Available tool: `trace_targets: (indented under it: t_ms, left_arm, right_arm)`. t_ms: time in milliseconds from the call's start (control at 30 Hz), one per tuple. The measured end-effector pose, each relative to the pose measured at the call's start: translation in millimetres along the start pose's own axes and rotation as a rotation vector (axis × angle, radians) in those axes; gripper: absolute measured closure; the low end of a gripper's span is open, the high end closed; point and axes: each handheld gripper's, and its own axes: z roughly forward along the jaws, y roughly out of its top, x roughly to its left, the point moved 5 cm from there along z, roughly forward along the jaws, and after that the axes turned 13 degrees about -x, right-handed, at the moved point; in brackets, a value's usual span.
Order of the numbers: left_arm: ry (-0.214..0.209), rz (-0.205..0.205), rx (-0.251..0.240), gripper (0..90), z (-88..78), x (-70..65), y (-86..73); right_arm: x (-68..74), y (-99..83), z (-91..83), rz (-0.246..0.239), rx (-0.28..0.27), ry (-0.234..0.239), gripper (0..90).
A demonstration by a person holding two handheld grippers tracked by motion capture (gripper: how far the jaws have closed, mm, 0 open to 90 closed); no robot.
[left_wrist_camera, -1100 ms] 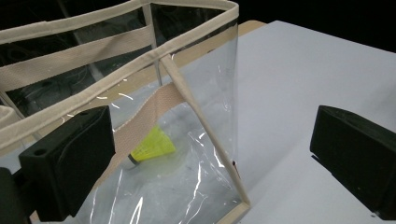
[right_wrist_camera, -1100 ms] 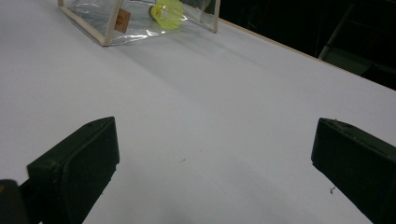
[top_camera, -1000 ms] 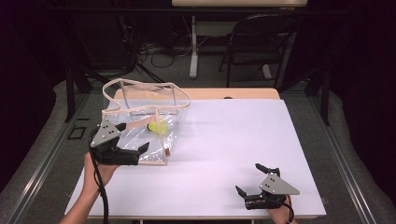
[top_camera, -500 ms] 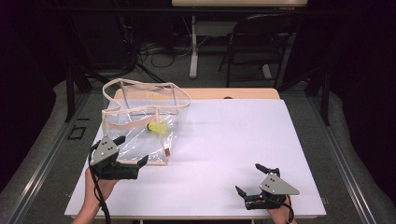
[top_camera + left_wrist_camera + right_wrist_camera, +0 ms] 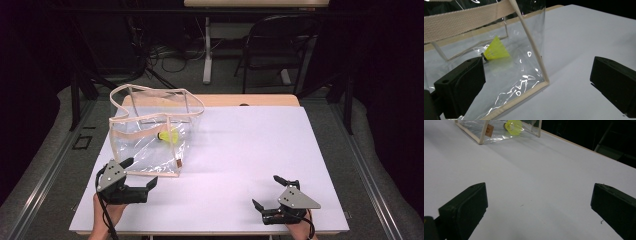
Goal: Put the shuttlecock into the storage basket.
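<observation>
Down at the near left of the white worktop [image 5: 240, 150]: left hand-held gripper [image 5: 142, 175], black with a grey three-cornered plate on top, held in a hand [image 5: 107, 212] that enters from the near edge. Jaws spread wide, pinching nothing, aimed toward the far right at the near corner of the clear plastic bag with cream fabric trim and strap [image 5: 150, 135]. Seen along this gripper's own view: left jaw just in front of the bag's [image 5: 524, 75] near wall, right jaw well apart over bare worktop [image 5: 579, 40], bag corner between them, contact with the plastic impossible to tell.

At the near right edge: right hand-held gripper [image 5: 267, 192], likewise black with a grey plate, gripped from below by the other hand [image 5: 300, 231]. Jaws opened wide and empty, pointing left and far across the bare worktop [image 5: 544, 170] toward the bag [image 5: 484, 130], well apart from it.

Inside the bag, on its floor toward the far right part: small yellow shuttlecock [image 5: 168, 135], lying on its side. Long axis roughly left to right in the high view, dark tip to the left, flared yellow skirt to the right. Also visible through the plastic in the left gripper view [image 5: 496, 48] and, far off, in the right gripper view [image 5: 514, 125].

Bag standing open on the far left of the worktop, strap looped over its top.
</observation>
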Motion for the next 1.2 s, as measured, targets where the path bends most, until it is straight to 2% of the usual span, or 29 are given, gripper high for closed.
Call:
trace_targets:
  t_ms: [233,333,633,733,800,933,1033,1200]
  left_arm:
    - [0.019,-0.012,-0.017,0.1,-2.3,-1.4,-15.9]
    - [0.026,0.008,-0.020,0.1,-3.4,-2.8,-22.1]
    - [0.025,-0.006,-0.017,0.0,-2.8,-3.8,-41.7]
    - [0.032,0.000,-0.021,0.0,-0.9,-3.7,-47.3]
    - [0.032,0.020,-0.020,0.0,0.0,-3.7,-49.1]
    - [0.030,0.026,-0.030,0.0,0.7,-7.4,-50.8]
    - [0.018,0.046,-0.016,0.0,1.6,-11.2,-52.7]
    - [0.011,0.048,-0.013,0.0,1.8,-11.8,-53.3]
  right_arm:
    - [0.6,0.2,-0.1,0.000,0.000,0.000,0.5]
    - [0.8,-0.2,0.7,0.001,-0.002,0.000,0.5]
    - [1.9,-0.6,1.0,0.001,0.002,0.002,0.5]
    - [1.8,-1.0,1.1,0.000,0.004,0.003,0.5]
    - [1.5,-1.0,1.0,0.001,0.004,0.002,0.5]
    - [1.7,0.0,0.2,-0.002,-0.004,0.003,0.6]
    - [1.3,-0.2,-0.4,0.002,-0.004,0.002,0.6]
    - [0.5,-0.4,-0.8,0.002,-0.004,0.002,0.6]
